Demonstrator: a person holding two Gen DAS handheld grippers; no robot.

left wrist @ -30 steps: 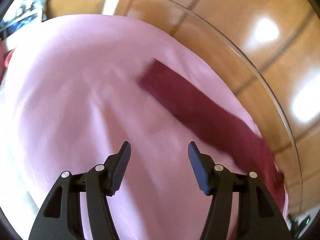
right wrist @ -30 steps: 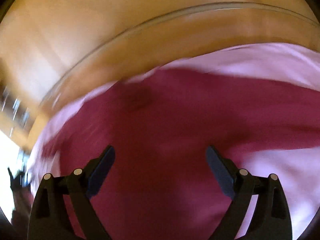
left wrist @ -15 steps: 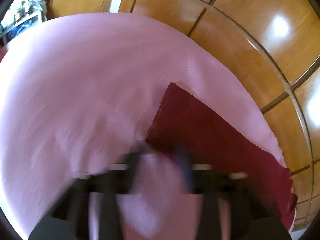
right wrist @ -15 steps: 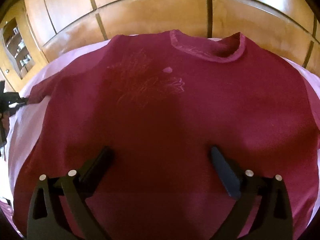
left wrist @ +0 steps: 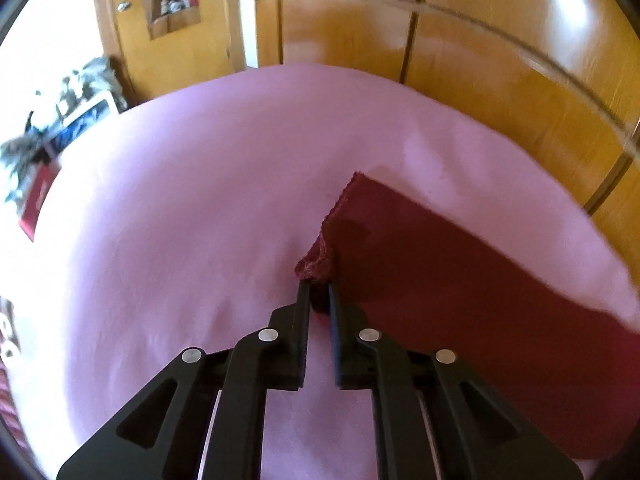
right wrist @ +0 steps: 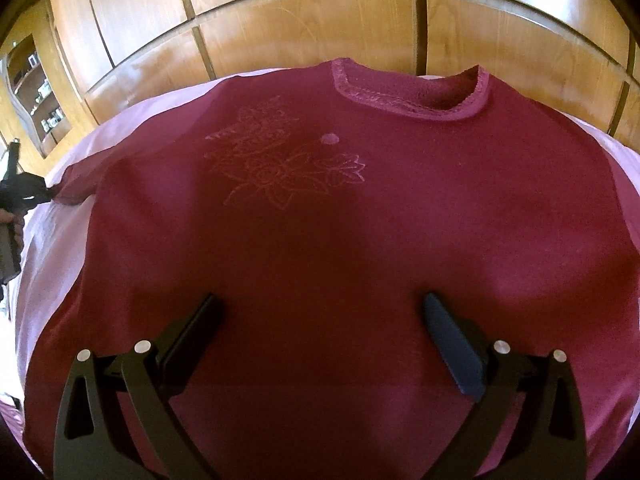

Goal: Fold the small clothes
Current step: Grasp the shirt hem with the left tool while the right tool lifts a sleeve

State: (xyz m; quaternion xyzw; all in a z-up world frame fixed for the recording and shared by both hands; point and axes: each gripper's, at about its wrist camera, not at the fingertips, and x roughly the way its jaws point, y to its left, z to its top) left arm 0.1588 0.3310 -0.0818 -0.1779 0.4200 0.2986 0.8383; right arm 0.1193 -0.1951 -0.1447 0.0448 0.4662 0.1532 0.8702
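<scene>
I judge the folding barely begun: the maroon sweatshirt (right wrist: 340,240) lies spread face-up and flat on the pink bedsheet (left wrist: 180,220), neckline toward the wooden wardrobe doors (right wrist: 320,28), body and shoulders not yet folded anywhere I can see. My left gripper (left wrist: 319,294) is clenched on the cuff end of the left sleeve (left wrist: 460,272), the fabric bunched into a small crumpled peak just beyond the fingertips, so the first fold, bringing that sleeve across the chest, looks like the step in hand. In the right wrist view the same gripper shows at the far left edge, pinching the sleeve tip. My right gripper (right wrist: 320,320) hangs released, jaws wide apart, over the lower middle of the garment; I cannot tell whether it touches the cloth. Everything else remains: the other sleeve, the sides, the hem up to the collar. The sweatshirt looks like a thick, soft, matte knit with a ribbed round collar (right wrist: 412,100) and a faint outlined floral embroidery (right wrist: 280,164) on the chest. The sheet is smooth and thin, lightly rippled near the left gripper. The wardrobe panels are glossy, reflecting light patches.
</scene>
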